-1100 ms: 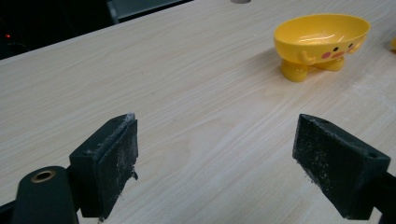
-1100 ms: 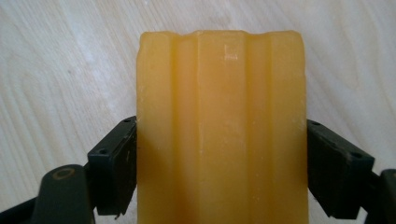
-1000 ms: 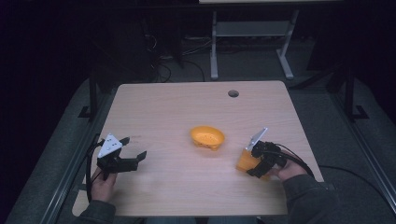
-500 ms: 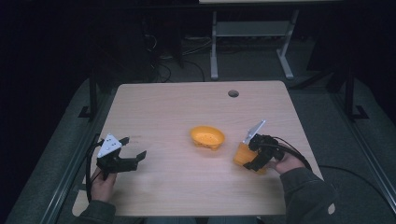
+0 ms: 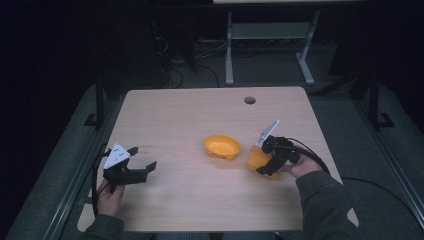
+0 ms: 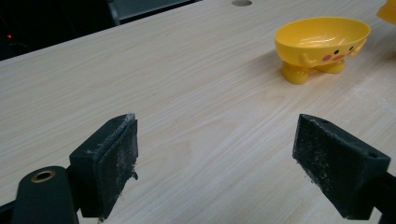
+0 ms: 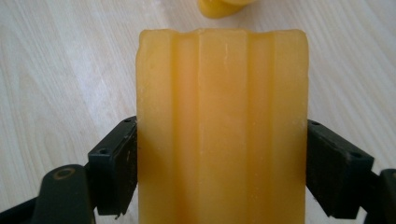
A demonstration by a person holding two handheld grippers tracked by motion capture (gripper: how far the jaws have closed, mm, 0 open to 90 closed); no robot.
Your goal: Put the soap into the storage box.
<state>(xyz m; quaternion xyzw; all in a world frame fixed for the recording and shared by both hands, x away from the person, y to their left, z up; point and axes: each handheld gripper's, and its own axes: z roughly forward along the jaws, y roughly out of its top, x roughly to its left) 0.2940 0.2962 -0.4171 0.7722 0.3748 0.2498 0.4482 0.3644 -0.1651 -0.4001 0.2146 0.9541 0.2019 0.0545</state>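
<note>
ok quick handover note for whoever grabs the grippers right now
Right gripper: shut on the orange block, held at the table's right side, just right of the yellow dish.
Left gripper: open, holding nothing, low over the table at the left, pointing toward the dish.
Done: block picked up.
Left: the dish has nothing in it and stands near mid-table on its little feet; the block most likely goes into it, then release.

A wooden table (image 5: 200, 115) with a round cable hole (image 5: 249, 100); beyond it, a grey metal stand (image 5: 270, 35).
</note>
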